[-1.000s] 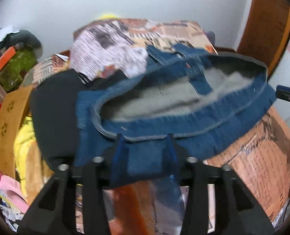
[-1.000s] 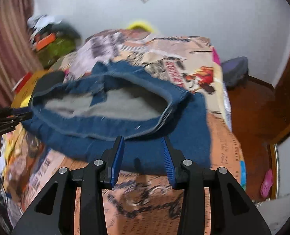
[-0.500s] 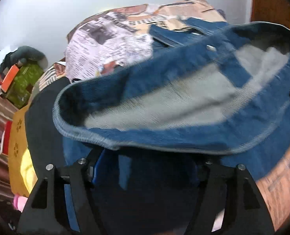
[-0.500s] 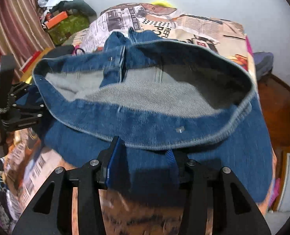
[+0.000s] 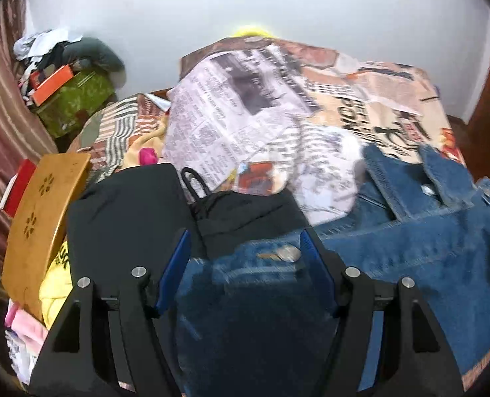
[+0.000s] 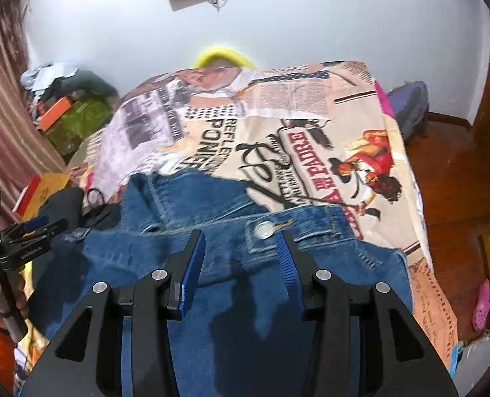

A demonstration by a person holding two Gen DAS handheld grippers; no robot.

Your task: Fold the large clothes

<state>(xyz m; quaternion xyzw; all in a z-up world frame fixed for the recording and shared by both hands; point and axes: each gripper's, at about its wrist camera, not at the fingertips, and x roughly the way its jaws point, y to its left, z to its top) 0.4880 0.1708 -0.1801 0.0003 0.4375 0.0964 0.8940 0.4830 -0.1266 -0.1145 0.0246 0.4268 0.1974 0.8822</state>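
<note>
A blue denim jacket (image 5: 410, 248) lies folded flat on the bed, outer side up, with a metal button (image 5: 288, 253) showing. My left gripper (image 5: 245, 241) hovers over its left end, jaws wide apart, and the cloth lies below them unpinched. In the right wrist view the same jacket (image 6: 212, 205) spreads under my right gripper (image 6: 239, 241), also open, with a button (image 6: 264, 230) just inside its right finger. The left gripper (image 6: 29, 228) shows there at the left edge, held by a hand (image 6: 0, 297).
A newspaper-print cover (image 6: 278, 132) lies over the bed. A black garment (image 5: 129, 215) sits left of the jacket, next to a wooden lap tray (image 5: 36, 218). A green box (image 5: 76, 99) stands in the far corner. A pink clog (image 6: 481, 304) lies on the wooden floor at right.
Both grippers carried the lifted denim edge, grey lining showing, forward over the jacket. The edge now lies flat, let go, and both pairs of jaws stand wider.
</note>
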